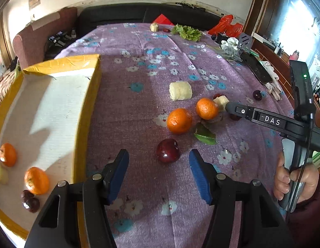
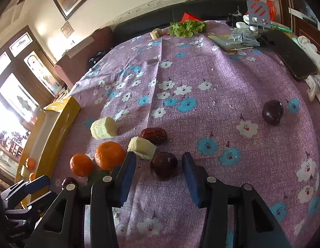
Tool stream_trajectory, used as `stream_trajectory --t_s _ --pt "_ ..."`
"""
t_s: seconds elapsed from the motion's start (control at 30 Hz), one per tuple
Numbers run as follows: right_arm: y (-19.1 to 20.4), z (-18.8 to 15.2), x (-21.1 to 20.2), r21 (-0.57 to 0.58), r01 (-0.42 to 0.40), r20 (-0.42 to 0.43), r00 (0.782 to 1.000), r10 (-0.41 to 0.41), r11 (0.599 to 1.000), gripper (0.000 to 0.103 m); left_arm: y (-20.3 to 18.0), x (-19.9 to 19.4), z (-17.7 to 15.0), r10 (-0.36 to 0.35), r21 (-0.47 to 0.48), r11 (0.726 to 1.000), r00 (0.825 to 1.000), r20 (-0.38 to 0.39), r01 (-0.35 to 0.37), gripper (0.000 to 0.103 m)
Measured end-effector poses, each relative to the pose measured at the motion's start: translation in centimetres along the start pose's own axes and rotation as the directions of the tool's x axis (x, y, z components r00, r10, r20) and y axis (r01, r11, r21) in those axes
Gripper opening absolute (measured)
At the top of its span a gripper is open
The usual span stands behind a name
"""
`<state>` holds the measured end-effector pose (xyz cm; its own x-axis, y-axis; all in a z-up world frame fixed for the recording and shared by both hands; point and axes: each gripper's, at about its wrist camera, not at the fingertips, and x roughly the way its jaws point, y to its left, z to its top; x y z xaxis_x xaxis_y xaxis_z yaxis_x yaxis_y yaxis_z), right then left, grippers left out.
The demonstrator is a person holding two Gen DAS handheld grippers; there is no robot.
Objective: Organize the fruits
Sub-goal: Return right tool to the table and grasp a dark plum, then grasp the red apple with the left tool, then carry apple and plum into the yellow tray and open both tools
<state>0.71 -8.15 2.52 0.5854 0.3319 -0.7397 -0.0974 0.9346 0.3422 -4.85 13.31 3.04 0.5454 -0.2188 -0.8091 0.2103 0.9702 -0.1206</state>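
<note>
**Two plums between spread jaws**

A dark plum [image 1: 167,150] is lying on the floral cloth [image 1: 151,95] between the left gripper [image 1: 159,161]'s spread, untouching pads. Another plum [image 2: 163,165] is sitting likewise inside the right gripper [image 2: 159,163], oranges [image 2: 110,155] beside.

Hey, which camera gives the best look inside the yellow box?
The left wrist view: the yellow box lies open there, showing oranges and dark fruit on its floor. The right wrist view shows it edge-on at the left, its inside mostly hidden.
</note>
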Motion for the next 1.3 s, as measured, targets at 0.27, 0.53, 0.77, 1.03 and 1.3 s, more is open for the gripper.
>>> stream_trajectory --t_s 0.27,0.53,0.77,1.03,1.3 --pt "1.1 -0.3 0.5 -0.083 0.074 0.027 0.997 -0.072 0.994 0.034 -0.8 2.7 0.1 -0.004 0.012 1.0 0.999 -0.034 0.004 0.06" --pt "0.8 -0.5 0.1 -0.068 0.076 0.042 0.996 -0.074 0.995 0.029 -0.8 2.1 -0.1 0.014 0.023 1.0 1.0 -0.002 -0.014 0.026" --pt "0.9 -0.8 -1.0 -0.063 0.096 0.089 0.992 -0.09 0.993 0.029 0.3 -1.2 0.0 -0.01 -0.04 0.999 0.998 0.064 0.012 0.026" --pt "1.0 -0.7 -2.0 -0.036 0.104 0.123 0.987 -0.099 0.994 0.029 3.6 -8.1 -0.3 0.003 -0.132 0.991 0.982 0.19 0.022 0.026" --pt "8.1 0.5 -10.2 -0.149 0.036 0.251 0.968 0.002 0.988 0.029 6.9 -17.1 -0.5 0.041 -0.152 0.988 0.945 0.324 0.01 0.026"
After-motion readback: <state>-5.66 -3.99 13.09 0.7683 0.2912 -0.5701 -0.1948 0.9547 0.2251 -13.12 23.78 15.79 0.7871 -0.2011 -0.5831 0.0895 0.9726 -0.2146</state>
